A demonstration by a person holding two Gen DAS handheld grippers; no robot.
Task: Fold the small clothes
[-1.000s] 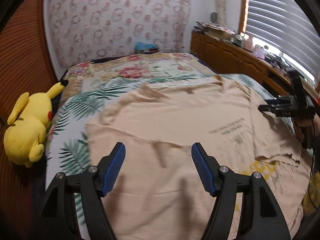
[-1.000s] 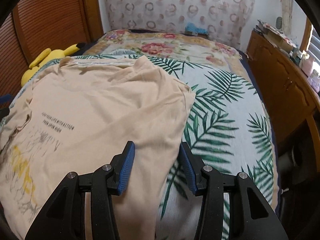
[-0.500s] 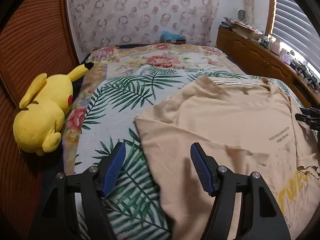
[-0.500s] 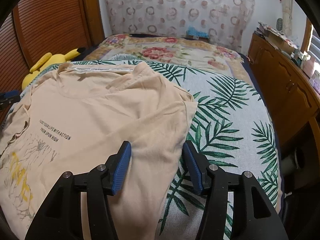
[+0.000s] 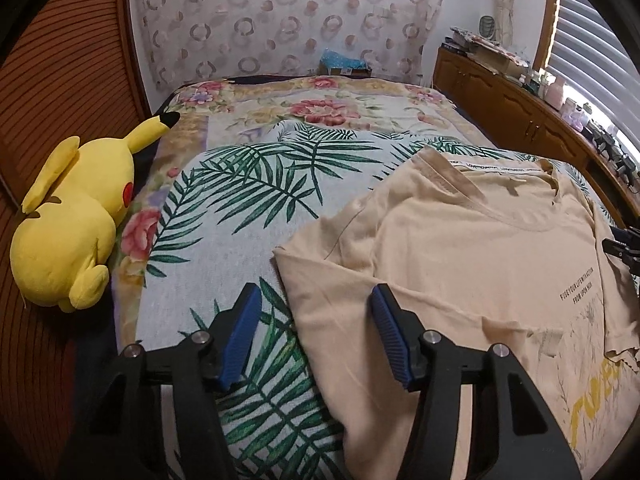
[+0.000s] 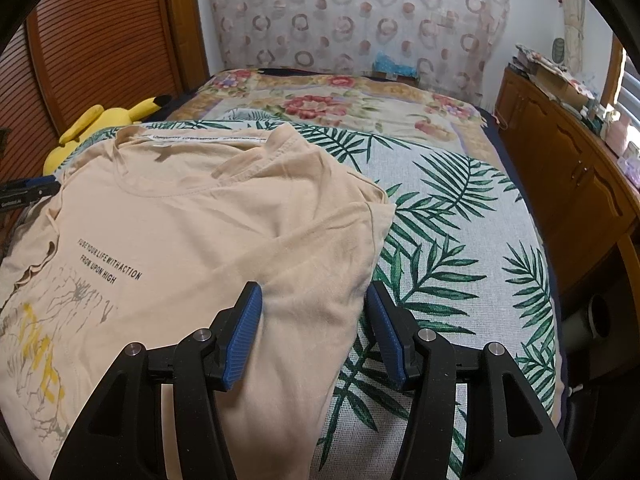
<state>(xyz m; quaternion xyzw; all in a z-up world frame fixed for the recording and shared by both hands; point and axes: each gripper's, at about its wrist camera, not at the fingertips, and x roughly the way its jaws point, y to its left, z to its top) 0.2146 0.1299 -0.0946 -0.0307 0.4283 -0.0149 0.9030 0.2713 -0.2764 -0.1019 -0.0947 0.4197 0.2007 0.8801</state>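
A beige T-shirt (image 5: 460,264) (image 6: 200,232) with black lettering and a yellow print lies flat on the bed, its collar at the far end. My left gripper (image 5: 315,296) hovers over the shirt's left side edge, below the sleeve. Its jaws are closing, with that edge between the blue pads (image 5: 244,328) but not pressed. My right gripper (image 6: 314,290) stands open over the shirt's right side edge, and cloth lies between its fingers untouched. Each gripper shows as a small dark tip at the other view's margin.
A leaf-print cover (image 5: 248,208) (image 6: 460,220) lies over the bed, with a floral blanket behind it. A yellow plush toy (image 5: 72,216) (image 6: 104,120) sits at the bed's left edge by a slatted wooden door (image 5: 60,80). A wooden cabinet (image 6: 568,168) with clutter runs along the right.
My left gripper has swung left from above the shirt's middle to its left edge, and its jaws have narrowed a little. The right gripper stayed put and its jaws widened slightly.
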